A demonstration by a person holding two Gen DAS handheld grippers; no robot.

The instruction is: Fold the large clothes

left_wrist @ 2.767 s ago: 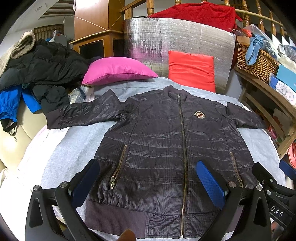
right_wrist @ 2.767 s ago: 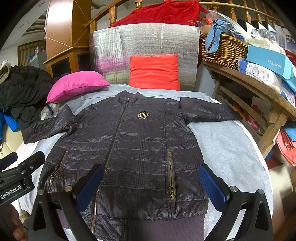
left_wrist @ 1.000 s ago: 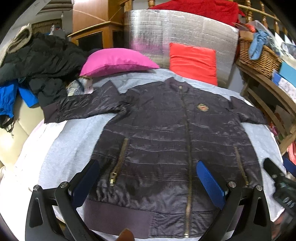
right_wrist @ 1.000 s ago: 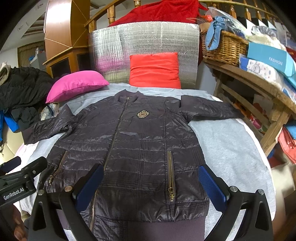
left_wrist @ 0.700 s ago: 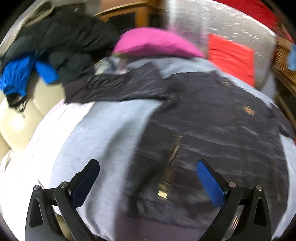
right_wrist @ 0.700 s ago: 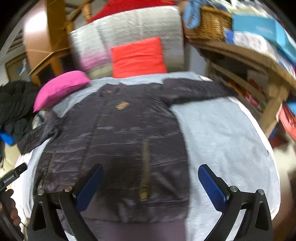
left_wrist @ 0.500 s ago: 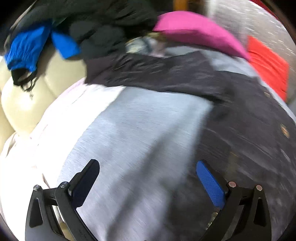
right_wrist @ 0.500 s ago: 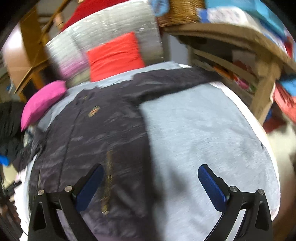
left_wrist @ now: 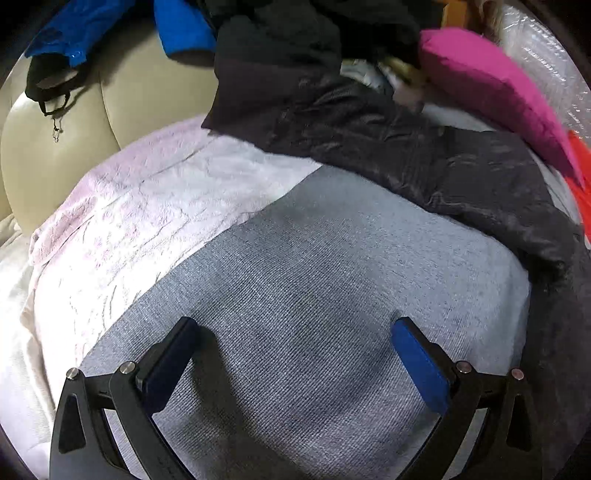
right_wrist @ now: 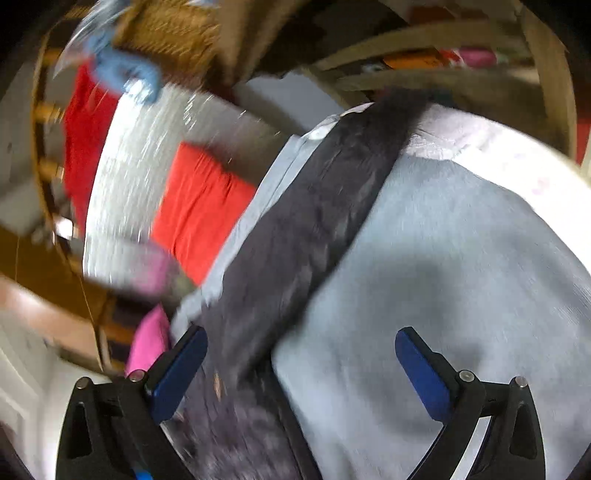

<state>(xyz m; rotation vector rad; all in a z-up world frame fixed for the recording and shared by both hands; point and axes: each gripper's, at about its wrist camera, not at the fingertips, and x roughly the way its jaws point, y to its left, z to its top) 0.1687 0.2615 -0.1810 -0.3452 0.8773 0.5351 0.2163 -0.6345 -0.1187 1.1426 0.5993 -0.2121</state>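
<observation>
Hovering over the grey sheet point(left_wrist: 314, 295), the left gripper point(left_wrist: 295, 350) has its jaws spread wide with nothing between them; the right gripper point(right_wrist: 301, 356) is equally wide and empty, though that view is badly blurred. The jacket point(left_wrist: 424, 162) lies spread on the bed: in the left view one sleeve runs from upper left across to the right edge, its ribbed cuff point(left_wrist: 251, 99) resting near the pile of dark clothes point(left_wrist: 295, 33) and just below the pink pillow point(left_wrist: 491, 85). In the right view the other sleeve point(right_wrist: 325, 206) stretches diagonally across the sheet, with the jacket body under the left finger. Judged by its sheen and fine crinkles, the jacket is a thin quilted shell: light, soft, limp and probably slippery, so it will likely slide on the sheet and slip from a shallow pinch. The cuffs look like the best places to hold, being thicker knit with more grip than the shiny shell; each sleeve could be pinched at the cuff and carried across the body. The fabric is not fragile, but a jaw may snag on zips. No brand, label or writing can be read in either view. A red cushion point(right_wrist: 199, 206) and a wicker basket point(right_wrist: 173, 33) sit behind the bed.
</observation>
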